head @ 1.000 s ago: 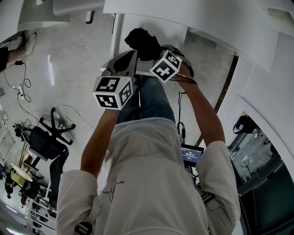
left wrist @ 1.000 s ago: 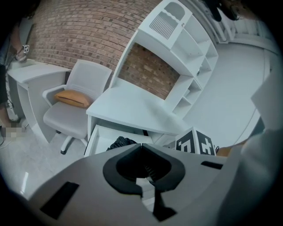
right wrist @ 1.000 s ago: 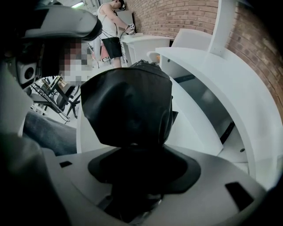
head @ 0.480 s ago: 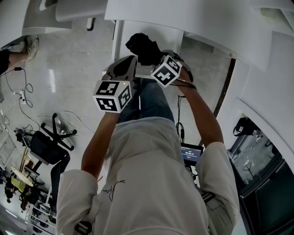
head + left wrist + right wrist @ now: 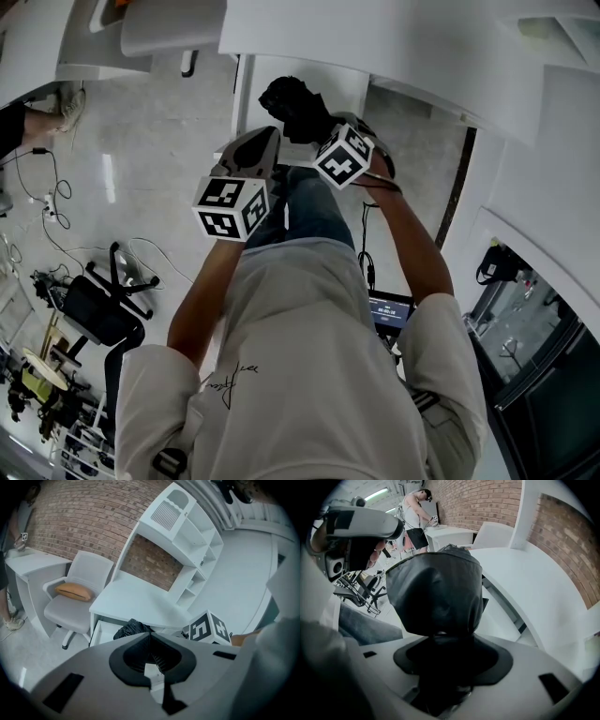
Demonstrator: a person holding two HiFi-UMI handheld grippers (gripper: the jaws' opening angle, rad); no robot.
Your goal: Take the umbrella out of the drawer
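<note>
**Black fabric fills your right jaws, with the drawer just ahead**

Your right gripper (image 5: 443, 637) is clamped on the folded black umbrella (image 5: 436, 590). The jaws pinch the near end of the bundle. The rest of the fabric bulges up and forward past the tips and takes up most of that gripper's view. Holding it by one end, I judge, lets the bulk come up without dragging on the drawer walls.

Your left gripper (image 5: 149, 637) has its jaws together on nothing. It sits just to the left of the right one, whose marker cube (image 5: 209, 627) shows close on its right side. It is probably kept near as a spare support and is doing no work.

From the left gripper, the umbrella shows just beyond the tips, over the open white drawer (image 5: 100, 633) under the edge of the desk (image 5: 136, 602). It looks raised above the drawer, not down inside it. You cannot tell from here whether it is fully clear.

Farther out to the left stands a grey office chair (image 5: 70, 606) with a tan cushion (image 5: 75, 591) on its seat.
</note>
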